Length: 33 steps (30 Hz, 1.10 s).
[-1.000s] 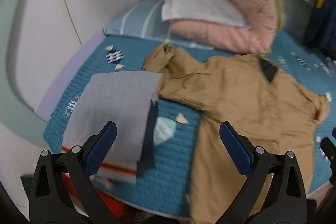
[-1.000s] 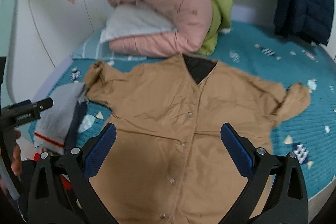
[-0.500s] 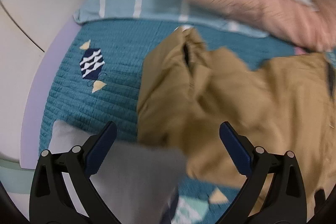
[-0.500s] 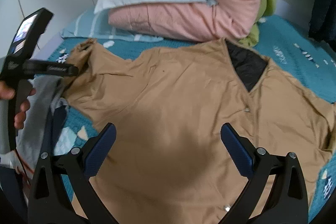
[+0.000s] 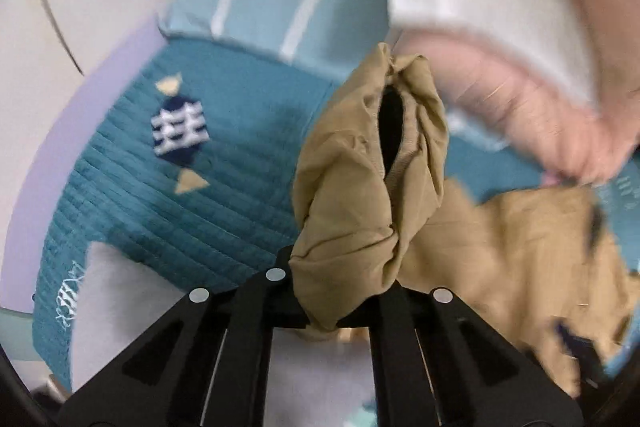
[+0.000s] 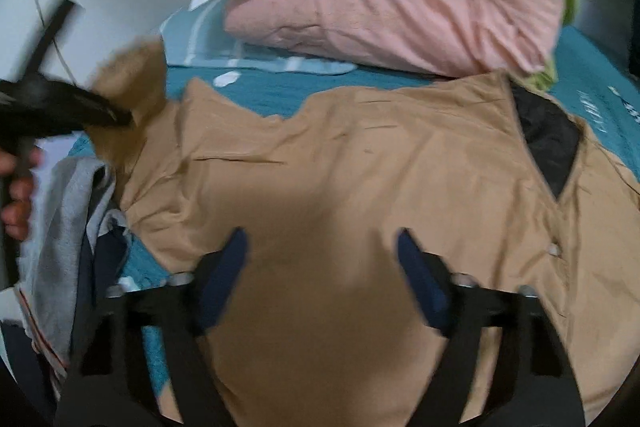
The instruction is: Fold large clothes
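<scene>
The tan cotton button-front jacket (image 6: 360,163) lies spread face-up on the teal quilted bedspread (image 5: 132,203), its black-lined neck toward two o'clock in the right wrist view. The left gripper (image 5: 340,291) is clamped on the jacket's bunched sleeve cuff (image 5: 372,187), which rises toward twelve o'clock from the jaws. The right gripper (image 6: 322,275) hovers over the jacket's front with its blue-padded fingers (image 6: 224,267) spread apart. A folded grey garment (image 6: 64,227) sits at nine o'clock; a rolled pink duvet (image 6: 400,11) lies at twelve.
</scene>
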Motion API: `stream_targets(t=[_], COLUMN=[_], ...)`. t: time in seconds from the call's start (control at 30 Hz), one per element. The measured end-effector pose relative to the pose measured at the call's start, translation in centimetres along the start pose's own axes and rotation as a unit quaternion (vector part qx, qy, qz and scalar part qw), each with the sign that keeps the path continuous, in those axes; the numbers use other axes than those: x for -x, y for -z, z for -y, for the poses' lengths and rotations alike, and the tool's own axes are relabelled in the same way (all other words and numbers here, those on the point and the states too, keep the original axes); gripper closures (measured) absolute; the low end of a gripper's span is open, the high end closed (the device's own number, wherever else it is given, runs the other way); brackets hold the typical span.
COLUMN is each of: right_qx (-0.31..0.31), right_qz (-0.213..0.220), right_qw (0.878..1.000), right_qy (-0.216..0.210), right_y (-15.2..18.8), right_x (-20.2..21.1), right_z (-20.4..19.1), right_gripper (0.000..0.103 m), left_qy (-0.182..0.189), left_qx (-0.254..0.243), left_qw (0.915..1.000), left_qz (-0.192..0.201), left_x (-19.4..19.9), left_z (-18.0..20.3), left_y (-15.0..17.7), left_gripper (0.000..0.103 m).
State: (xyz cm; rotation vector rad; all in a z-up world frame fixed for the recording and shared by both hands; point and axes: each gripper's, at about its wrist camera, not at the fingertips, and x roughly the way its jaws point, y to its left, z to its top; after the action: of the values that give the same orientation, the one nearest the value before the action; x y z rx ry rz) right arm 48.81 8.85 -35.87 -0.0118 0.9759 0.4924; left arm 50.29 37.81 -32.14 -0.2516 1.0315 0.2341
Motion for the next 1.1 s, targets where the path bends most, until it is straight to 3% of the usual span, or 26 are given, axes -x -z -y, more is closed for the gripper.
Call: stream_targets(t=[0.03,0.07,0.2,0.3,0.33,0.37,0.4,0.47,0.57,0.73,0.83,0.97,1.1], right_qx=[0.004,0.005,-0.013,-0.033,-0.044,-0.061,-0.074,-0.092,-0.094,-0.124,-0.144,-0.2,-0.289], right_qz=[-0.007,-0.015,-0.05,-0.073,-0.077,-0.083,-0.085,-0.069,-0.028,0.049,0.095,0.136,0.145], right_qw=[1.0,1.0,0.997,0.994,0.992,0.99,0.987,0.982,0.982,0.987,0.985,0.967,0.938], right_qy=[-0.012,-0.023,-0.065,-0.079,-0.084,-0.098,-0.117,-0.152,-0.162,-0.091,-0.01,0.083,0.125], right_y=[-0.1,-0.1,0.0,0.1,-0.1,-0.3,-0.4,-0.4,0.3,3.9,6.6,10.3,13.4], right_x=[-0.6,-1.2,-4.0,-6.1,-6.3,-6.2,-5.8,-3.7,1.5,10.4,15.7,21.1,23.3], right_z=[-0.4,-0.8,-1.8,-1.8,-1.5,-1.0,-0.5,0.8,3.7,12.3,18.4,26.4,33.9], right_gripper=[0.071,0.078,0.083,0.084,0.084,0.083,0.084,0.084,0.082,0.082,0.082,0.08,0.074], left_qy=[0.009,0.021,0.07,0.104,0.104,0.081,0.07,0.094,0.108,0.134,0.144,0.139,0.103], left_qx=[0.001,0.001,0.004,0.007,-0.004,-0.027,-0.042,-0.058,-0.094,-0.162,-0.192,-0.24,-0.272], left_qw=[0.9998,0.9991,0.9943,0.9923,0.9922,0.9932,0.9932,0.9906,0.9861,0.9754,0.9695,0.9609,0.9558], left_qz=[0.016,0.037,0.08,0.068,0.07,0.079,0.083,0.081,0.084,0.067,0.047,0.0,-0.043], left_x=[1.8,4.3,11.6,13.6,14.1,14.6,14.7,15.1,15.5,14.2,12.2,7.2,1.4], left_z=[-0.3,-0.9,-1.5,-0.1,0.9,2.8,3.9,7.0,12.8,23.7,29.1,36.9,42.8], left_y=[0.2,0.4,1.0,1.3,1.5,1.9,1.9,2.3,2.8,5.2,7.3,10.8,14.4], left_gripper=[0.098,0.098,0.098,0.098,0.098,0.098,0.098,0.098,0.098,0.097,0.097,0.097,0.097])
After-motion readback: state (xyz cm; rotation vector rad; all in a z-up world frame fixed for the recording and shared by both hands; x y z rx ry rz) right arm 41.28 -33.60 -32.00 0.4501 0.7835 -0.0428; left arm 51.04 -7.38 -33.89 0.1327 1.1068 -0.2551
